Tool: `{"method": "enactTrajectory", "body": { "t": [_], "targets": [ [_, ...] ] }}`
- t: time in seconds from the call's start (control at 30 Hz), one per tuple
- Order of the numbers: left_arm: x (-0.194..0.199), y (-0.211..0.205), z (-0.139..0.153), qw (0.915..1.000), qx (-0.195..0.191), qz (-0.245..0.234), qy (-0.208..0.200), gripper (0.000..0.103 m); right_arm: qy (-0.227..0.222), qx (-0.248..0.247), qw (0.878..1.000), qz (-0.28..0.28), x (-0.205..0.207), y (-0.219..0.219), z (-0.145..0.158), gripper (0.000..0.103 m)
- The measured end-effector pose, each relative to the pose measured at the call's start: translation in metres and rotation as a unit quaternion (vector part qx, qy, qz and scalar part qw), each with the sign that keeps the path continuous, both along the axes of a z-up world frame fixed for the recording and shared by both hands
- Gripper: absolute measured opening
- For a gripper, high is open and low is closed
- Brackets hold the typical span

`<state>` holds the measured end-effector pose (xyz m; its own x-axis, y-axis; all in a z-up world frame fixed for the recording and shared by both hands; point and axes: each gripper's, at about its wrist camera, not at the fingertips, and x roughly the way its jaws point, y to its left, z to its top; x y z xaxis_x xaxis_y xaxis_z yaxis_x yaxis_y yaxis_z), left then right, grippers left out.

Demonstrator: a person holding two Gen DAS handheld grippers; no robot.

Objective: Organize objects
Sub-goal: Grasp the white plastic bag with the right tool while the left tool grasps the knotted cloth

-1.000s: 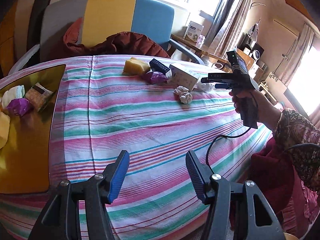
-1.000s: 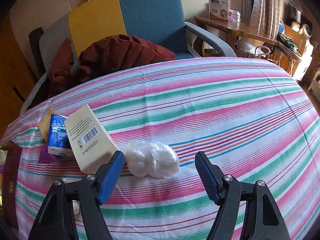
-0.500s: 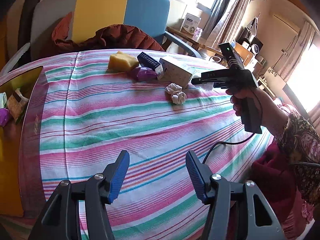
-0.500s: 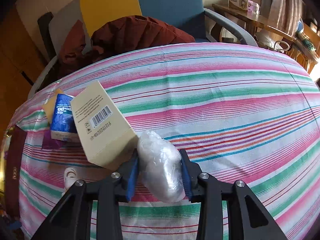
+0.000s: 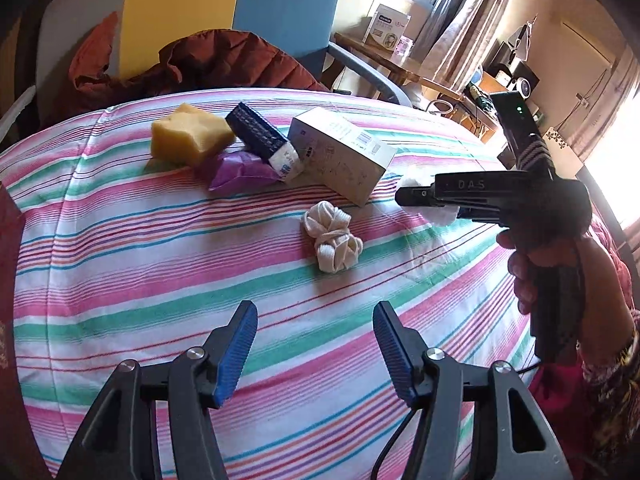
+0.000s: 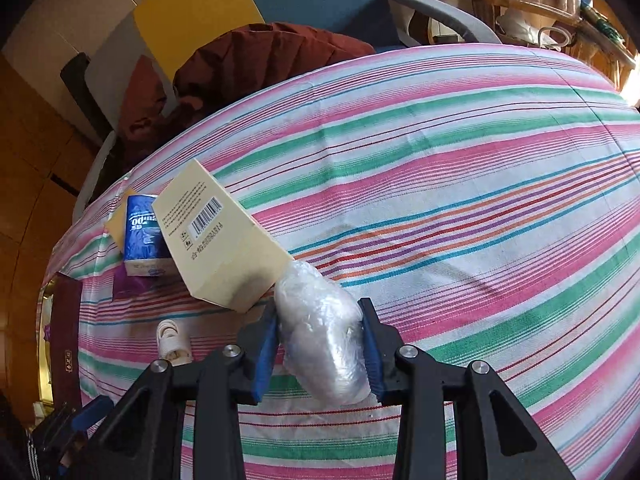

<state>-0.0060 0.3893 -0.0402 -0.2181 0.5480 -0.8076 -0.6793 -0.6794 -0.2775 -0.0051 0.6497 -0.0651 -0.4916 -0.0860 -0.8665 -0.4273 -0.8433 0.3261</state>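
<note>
— Right gripper (image 6: 320,344): what is being held?
— A clear plastic-wrapped bundle (image 6: 324,336) is being clenched between its blue pads, just beside the cream box (image 6: 220,240) on the striped worktop (image 6: 480,200).
— And the left gripper (image 5: 314,344)?
— It is being held released above the cloth, short of the white scrunchie (image 5: 332,238)

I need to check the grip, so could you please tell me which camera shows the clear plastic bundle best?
The right wrist view: the plastic bundle fills the middle, squeezed between the right tool's blue pads. The left wrist view shows only a white edge of it behind that tool seen from the side.
</note>
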Motion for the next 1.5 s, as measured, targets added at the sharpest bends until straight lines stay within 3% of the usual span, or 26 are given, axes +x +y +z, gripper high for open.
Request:
{"method": "enactTrajectory", "body": {
  "t": [0.27, 0.5, 0.57, 0.6, 0.63, 0.73, 0.97, 1.5],
  "targets": [
    [-0.024, 0.053, -0.017, 0.9995, -0.029, 0.008, -0.009, 0.061, 0.010, -0.022, 1.000, -0.005, 0.003, 0.005, 0.003, 0.038],
    [-0.026, 0.067, -0.023, 0.9998, -0.018, 0.006, 0.004, 0.061, 0.013, -0.031, 0.999, 0.001, 0.004, 0.006, 0.005, 0.038],
    [-0.025, 0.066, -0.024, 0.9997, -0.012, 0.001, 0.020, 0.053, 0.012, -0.033, 0.999, 0.005, 0.003, 0.005, 0.005, 0.038],
    [-0.023, 0.065, -0.025, 0.9994, -0.013, -0.004, 0.033, 0.041, 0.011, -0.033, 0.999, 0.006, 0.003, 0.004, 0.005, 0.038],
    [-0.021, 0.062, -0.027, 0.9987, -0.015, -0.010, 0.048, 0.036, 0.010, -0.034, 0.999, 0.007, 0.003, 0.004, 0.005, 0.038],
    [-0.019, 0.047, -0.029, 0.9980, 0.007, -0.021, 0.059, 0.033, 0.010, -0.037, 0.999, 0.013, 0.004, 0.003, 0.005, 0.038],
    [-0.018, 0.013, -0.029, 0.9982, 0.028, -0.004, 0.053, 0.032, 0.010, -0.061, 0.996, 0.060, -0.004, -0.016, 0.002, 0.038],
    [0.004, -0.042, -0.029, 0.9964, 0.046, 0.024, 0.068, 0.032, 0.037, -0.038, 0.988, 0.148, -0.014, -0.058, 0.007, 0.038]
  ]
}}
